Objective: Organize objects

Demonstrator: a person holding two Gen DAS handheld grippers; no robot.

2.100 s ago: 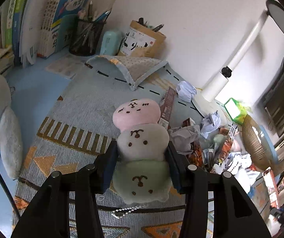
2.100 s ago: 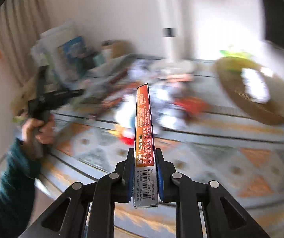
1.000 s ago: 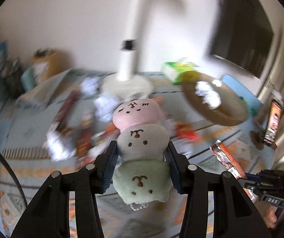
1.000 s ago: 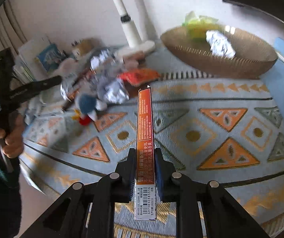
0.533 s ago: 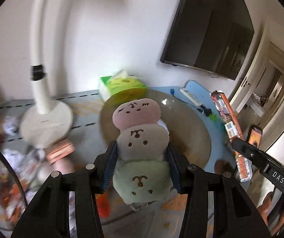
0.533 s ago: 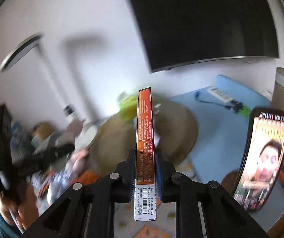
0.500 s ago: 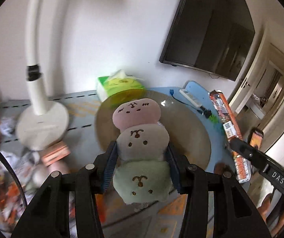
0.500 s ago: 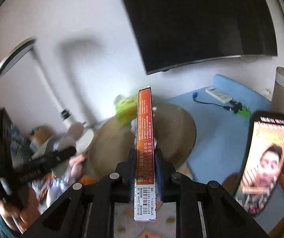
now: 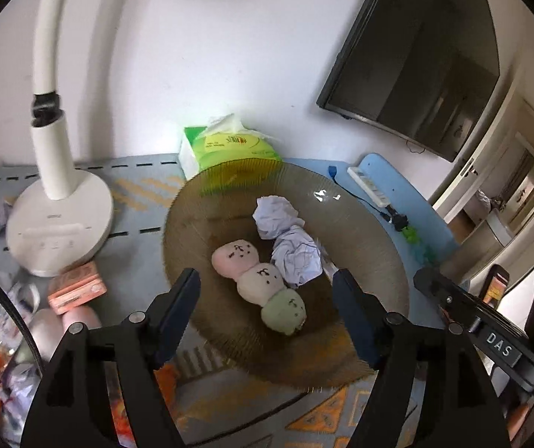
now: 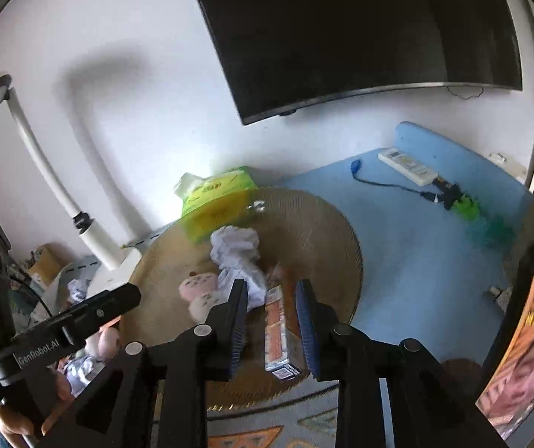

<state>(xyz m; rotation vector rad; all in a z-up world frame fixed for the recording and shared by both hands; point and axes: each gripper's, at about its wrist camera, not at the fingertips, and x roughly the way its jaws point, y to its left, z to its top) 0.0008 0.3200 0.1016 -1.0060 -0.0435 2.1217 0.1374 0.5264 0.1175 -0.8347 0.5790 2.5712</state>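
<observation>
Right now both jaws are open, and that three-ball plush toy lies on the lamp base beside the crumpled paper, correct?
Not quite: the left wrist view shows the plush toy lying in the woven basket, beside the crumpled paper, not on the lamp base. Both jaws are open.

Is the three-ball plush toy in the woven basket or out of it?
In: the plush toy lies inside the woven basket, beside crumpled paper.
</observation>
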